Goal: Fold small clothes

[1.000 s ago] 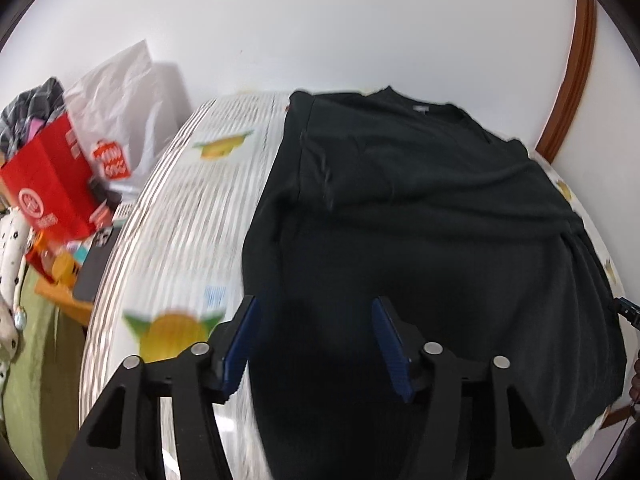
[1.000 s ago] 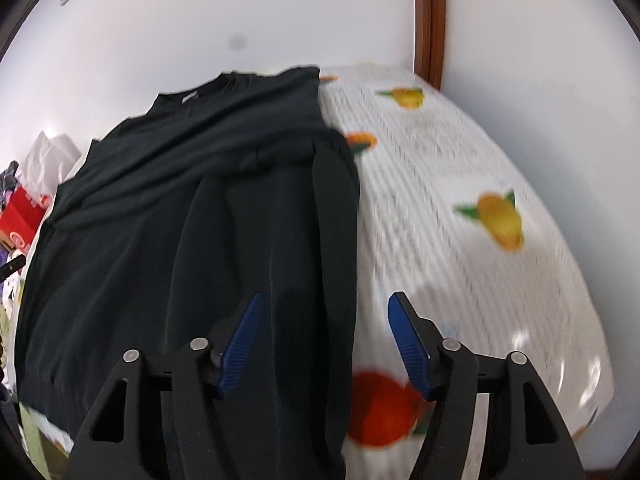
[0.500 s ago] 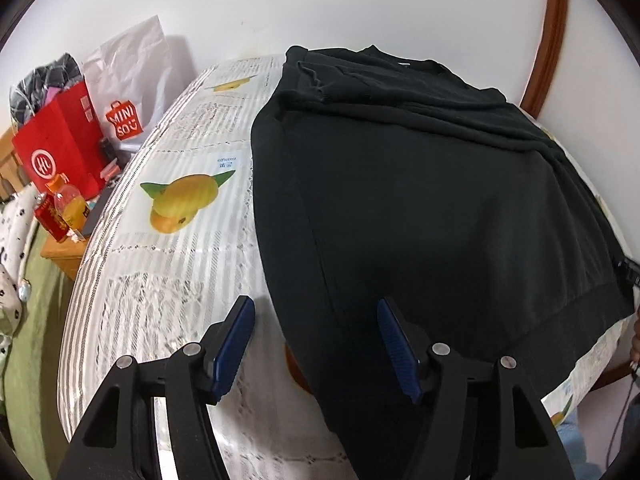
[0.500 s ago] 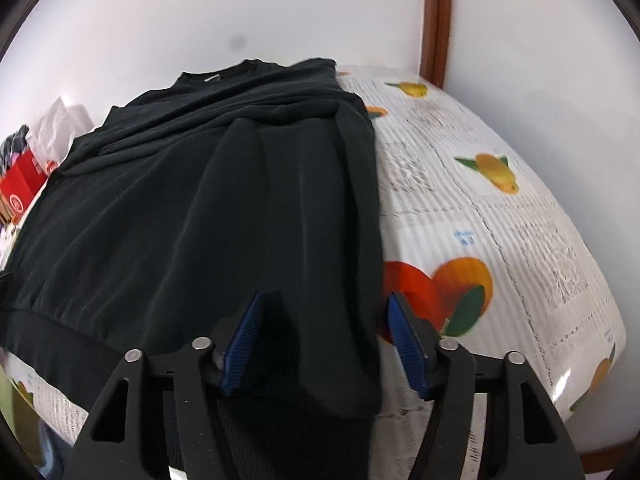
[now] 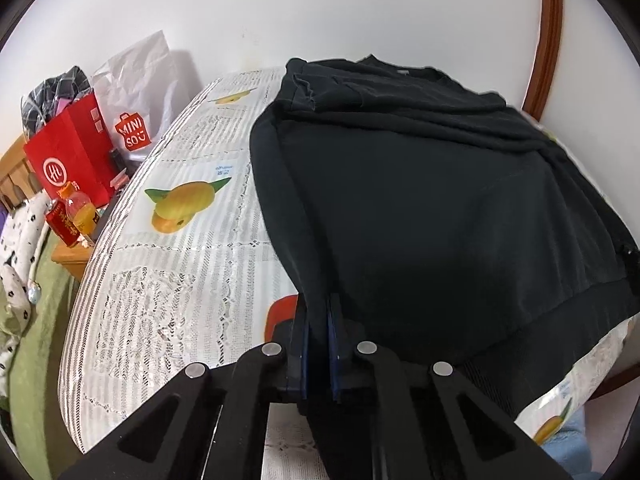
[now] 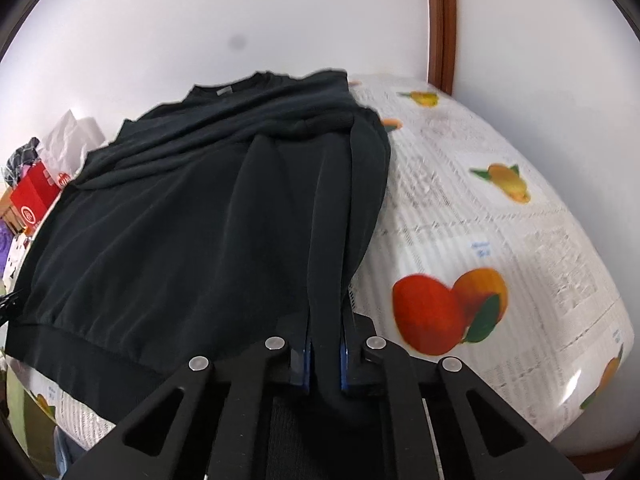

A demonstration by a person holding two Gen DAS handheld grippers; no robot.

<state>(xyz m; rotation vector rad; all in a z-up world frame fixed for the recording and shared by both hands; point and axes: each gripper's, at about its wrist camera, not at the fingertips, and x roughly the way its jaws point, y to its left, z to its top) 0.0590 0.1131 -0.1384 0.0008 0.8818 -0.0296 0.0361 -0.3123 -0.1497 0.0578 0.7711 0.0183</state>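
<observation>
Sweater spread across the fruit-print tabletop, pinched at both near corners.
Left claw is clamped tight on the hem's left corner; right claw is clamped tight on the hem's right corner, near the tabletop's front edge.

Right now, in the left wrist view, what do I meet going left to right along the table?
Red paper bag → orange drink bottle → mango print on the tablecloth → left gripper shut on the black sweatshirt → brown door frame.
</observation>
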